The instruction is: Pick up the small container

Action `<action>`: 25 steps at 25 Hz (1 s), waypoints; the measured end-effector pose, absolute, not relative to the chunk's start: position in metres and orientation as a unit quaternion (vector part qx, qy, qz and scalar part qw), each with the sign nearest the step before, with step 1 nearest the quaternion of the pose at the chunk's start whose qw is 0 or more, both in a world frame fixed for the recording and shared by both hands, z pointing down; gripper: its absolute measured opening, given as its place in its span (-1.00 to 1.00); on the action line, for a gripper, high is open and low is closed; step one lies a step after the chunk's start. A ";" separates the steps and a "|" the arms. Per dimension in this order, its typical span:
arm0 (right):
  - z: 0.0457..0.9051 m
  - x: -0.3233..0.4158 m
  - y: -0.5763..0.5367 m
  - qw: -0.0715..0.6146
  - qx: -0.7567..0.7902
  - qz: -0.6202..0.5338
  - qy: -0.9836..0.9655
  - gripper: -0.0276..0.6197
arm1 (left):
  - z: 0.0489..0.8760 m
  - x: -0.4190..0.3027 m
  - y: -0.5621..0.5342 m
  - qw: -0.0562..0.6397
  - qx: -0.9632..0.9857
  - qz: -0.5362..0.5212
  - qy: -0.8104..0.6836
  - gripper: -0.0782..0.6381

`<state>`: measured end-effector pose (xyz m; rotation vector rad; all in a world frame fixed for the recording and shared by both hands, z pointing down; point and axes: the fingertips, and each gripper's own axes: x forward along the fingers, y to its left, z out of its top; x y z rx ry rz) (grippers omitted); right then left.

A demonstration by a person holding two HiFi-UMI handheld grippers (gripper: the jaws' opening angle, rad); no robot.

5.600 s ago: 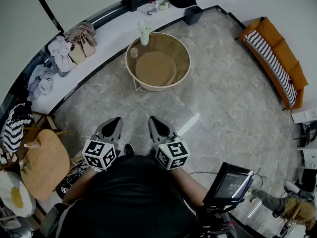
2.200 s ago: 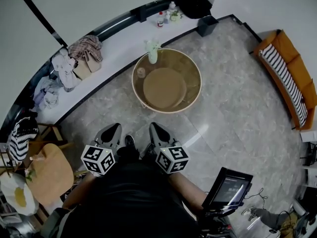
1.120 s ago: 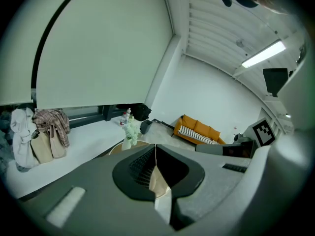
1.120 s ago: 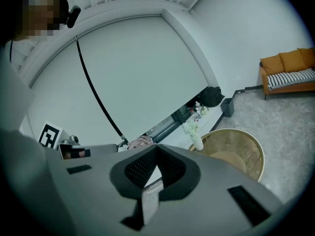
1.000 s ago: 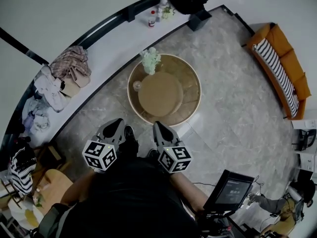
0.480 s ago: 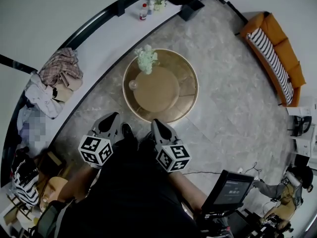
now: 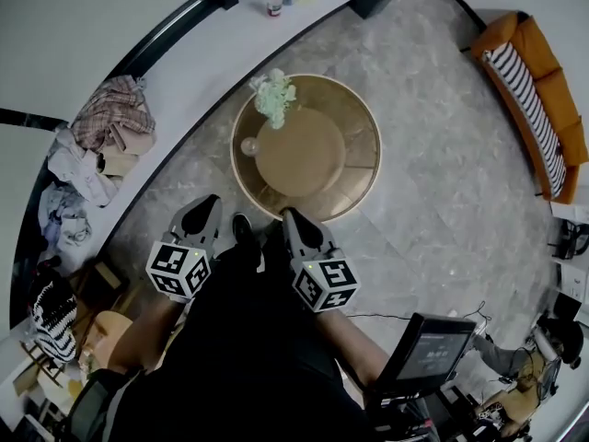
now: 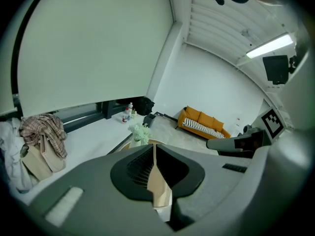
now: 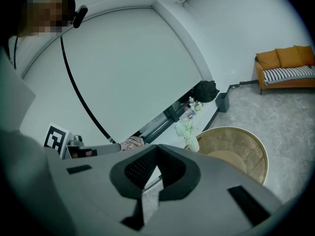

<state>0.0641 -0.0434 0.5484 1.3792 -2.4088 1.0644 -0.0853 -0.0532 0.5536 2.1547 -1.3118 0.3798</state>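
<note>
On round table (image 7: 357, 166), small container (image 7: 248, 145), prob. clear glass.

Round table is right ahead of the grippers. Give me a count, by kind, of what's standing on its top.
Flower vase: 1
Small container: 1
Total: 2
Not counted: the tan disc at the middle of the round table, which may lie on or under the top.

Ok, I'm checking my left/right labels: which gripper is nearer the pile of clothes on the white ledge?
Left. The left gripper is below and right of the clothes pile in the head view; the right gripper lies farther right, beyond the left one.
</note>
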 end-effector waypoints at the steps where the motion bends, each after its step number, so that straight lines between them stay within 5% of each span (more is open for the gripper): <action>1: 0.551 0.068 -0.048 0.083 0.460 0.359 -0.808 -0.90 | 0.557 -0.082 -0.056 0.289 0.806 0.146 -0.495 -0.77; 15: 0.605 0.079 -0.083 0.107 0.433 0.378 -0.811 -0.90 | 0.610 -0.069 -0.112 0.249 0.792 0.171 -0.531 -0.75; 25: 0.671 0.072 -0.085 0.124 0.451 0.422 -0.777 -0.90 | 0.710 -0.077 -0.149 0.236 0.805 0.194 -0.508 -0.48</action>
